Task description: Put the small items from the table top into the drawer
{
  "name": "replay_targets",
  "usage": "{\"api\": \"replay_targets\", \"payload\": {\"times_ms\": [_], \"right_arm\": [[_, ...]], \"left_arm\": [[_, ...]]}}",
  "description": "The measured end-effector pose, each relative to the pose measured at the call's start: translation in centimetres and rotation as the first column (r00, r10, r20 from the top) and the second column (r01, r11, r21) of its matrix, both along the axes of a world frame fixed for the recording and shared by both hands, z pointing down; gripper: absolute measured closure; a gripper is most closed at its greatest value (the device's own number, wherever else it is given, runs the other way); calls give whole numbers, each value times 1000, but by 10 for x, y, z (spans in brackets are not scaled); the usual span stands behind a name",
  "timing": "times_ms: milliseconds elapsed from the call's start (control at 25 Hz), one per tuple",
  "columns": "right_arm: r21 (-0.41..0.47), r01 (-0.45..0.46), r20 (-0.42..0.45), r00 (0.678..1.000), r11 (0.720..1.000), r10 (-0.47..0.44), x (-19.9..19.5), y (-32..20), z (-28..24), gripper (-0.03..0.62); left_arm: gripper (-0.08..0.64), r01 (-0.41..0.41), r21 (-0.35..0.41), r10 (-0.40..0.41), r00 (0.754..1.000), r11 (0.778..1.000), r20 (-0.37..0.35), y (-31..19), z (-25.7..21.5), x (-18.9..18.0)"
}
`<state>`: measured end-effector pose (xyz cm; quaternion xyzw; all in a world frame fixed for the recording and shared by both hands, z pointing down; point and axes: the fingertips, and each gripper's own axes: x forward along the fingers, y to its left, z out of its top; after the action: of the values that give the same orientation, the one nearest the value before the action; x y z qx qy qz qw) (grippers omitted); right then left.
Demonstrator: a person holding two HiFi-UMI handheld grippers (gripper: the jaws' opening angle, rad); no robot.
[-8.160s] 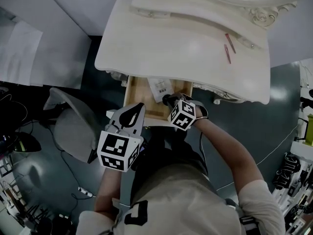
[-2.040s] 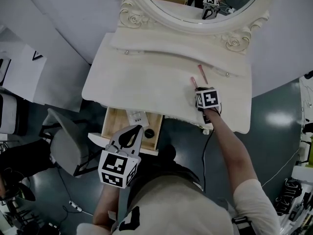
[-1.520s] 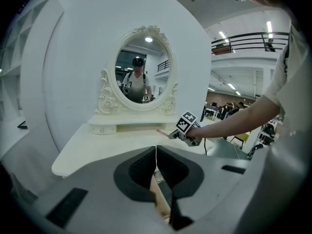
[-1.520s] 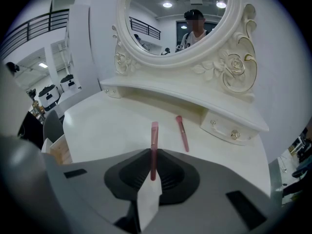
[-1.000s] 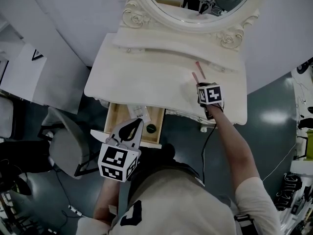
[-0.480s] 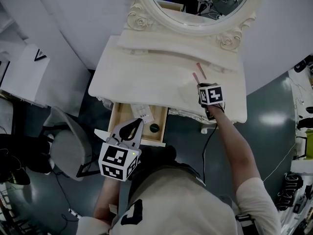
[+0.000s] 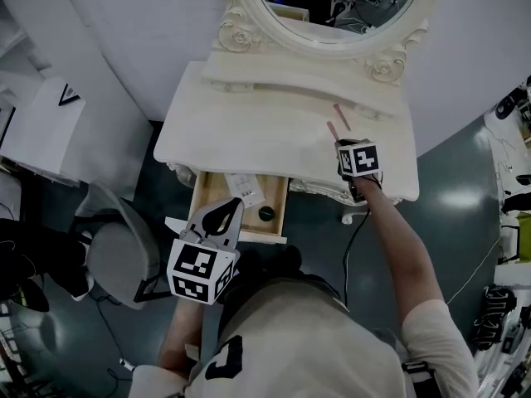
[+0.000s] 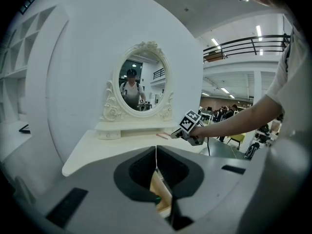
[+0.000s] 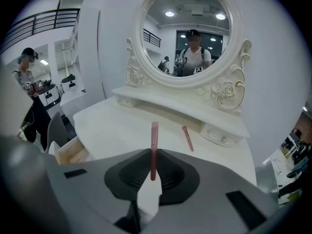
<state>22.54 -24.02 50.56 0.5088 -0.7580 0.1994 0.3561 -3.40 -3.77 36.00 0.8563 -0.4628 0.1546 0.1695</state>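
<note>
My right gripper [image 7: 343,148] [image 9: 153,156] is over the right part of the cream vanity top [image 7: 249,131] and is shut on one end of a thin pink stick [image 7: 332,130] [image 9: 154,145], which points away from the jaws toward the mirror. A second pink stick [image 7: 341,116] [image 9: 186,137] lies on the top just beyond it. The wooden drawer [image 7: 217,215] stands pulled out under the table's front edge, holding a white packet [image 7: 244,189] and a small dark round item [image 7: 265,214]. My left gripper [image 7: 233,205] [image 8: 156,154] hovers at the drawer's front, shut and empty.
An oval mirror [image 7: 336,7] in a carved frame rises at the back of the table above a narrow raised shelf [image 7: 282,85]. A grey chair [image 7: 116,259] stands left of the drawer. A person [image 9: 29,79] stands far off to the left.
About eight seconds ago the right gripper was at the drawer and both sticks lay on the top; now it grips one stick. Over the last second neither gripper has visibly moved.
</note>
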Motion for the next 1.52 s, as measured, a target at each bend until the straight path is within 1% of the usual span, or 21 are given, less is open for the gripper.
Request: {"api": "replay_targets", "payload": {"times_ms": [200, 520, 680, 880, 1200, 1520], "right_arm": [[13, -11, 29, 1000, 1000, 11, -10, 6, -10, 535], [37, 0, 47, 999, 999, -2, -27, 19, -24, 536], [49, 3, 99, 995, 999, -8, -43, 25, -35, 535], [68, 56, 113, 992, 996, -63, -73, 33, -46, 535], [70, 151, 136, 978, 986, -159, -120, 49, -46, 535], [64, 207, 128, 968, 976, -214, -143, 55, -44, 535]], "left_arm": [[503, -19, 5, 19, 1000, 1000, -2, 2, -1, -5], [503, -51, 15, 51, 999, 999, -7, 4, -2, -9], [503, -59, 16, 59, 998, 998, -7, 7, -2, -14], [503, -60, 13, 60, 998, 998, -5, 9, 0, -23], [503, -44, 7, 44, 999, 999, -8, 16, 4, -40], [503, -17, -3, 17, 1000, 1000, -13, 16, 6, -49]]}}
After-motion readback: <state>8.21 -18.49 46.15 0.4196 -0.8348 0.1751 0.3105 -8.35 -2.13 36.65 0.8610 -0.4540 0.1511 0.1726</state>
